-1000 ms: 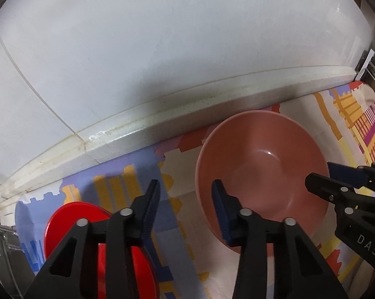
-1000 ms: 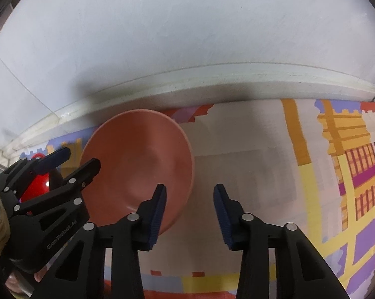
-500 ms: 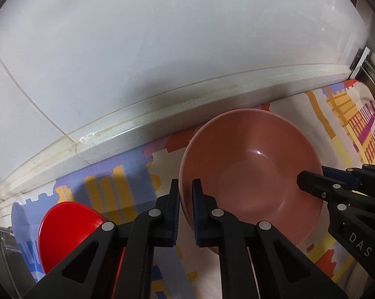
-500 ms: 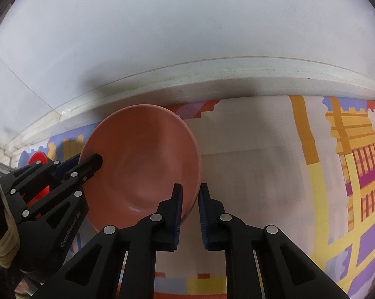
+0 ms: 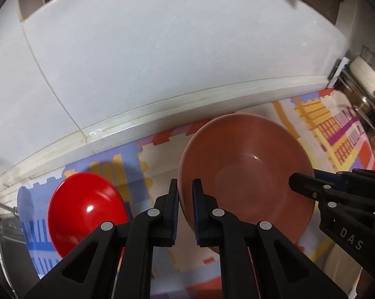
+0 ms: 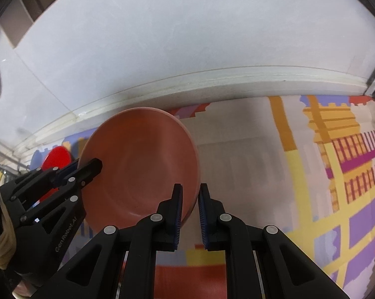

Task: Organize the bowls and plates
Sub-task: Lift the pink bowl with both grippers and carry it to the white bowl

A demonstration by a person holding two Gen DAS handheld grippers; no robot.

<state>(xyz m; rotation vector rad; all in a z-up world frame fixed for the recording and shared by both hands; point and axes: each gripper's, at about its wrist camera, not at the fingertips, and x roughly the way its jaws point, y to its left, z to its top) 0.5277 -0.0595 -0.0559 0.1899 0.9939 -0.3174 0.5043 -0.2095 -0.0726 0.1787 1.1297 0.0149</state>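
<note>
Overhead, both claws [image 5: 185, 194] [image 6: 190, 199] clamp pink bowl [image 5: 247, 169] rim; patterned mat [image 6: 312, 174], white wall [image 5: 162, 49].

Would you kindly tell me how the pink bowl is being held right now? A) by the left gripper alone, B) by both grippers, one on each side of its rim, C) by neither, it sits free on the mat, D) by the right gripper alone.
B: the left gripper pinches one side of the pink bowl's rim, while the right gripper pinches the opposite side.
</note>
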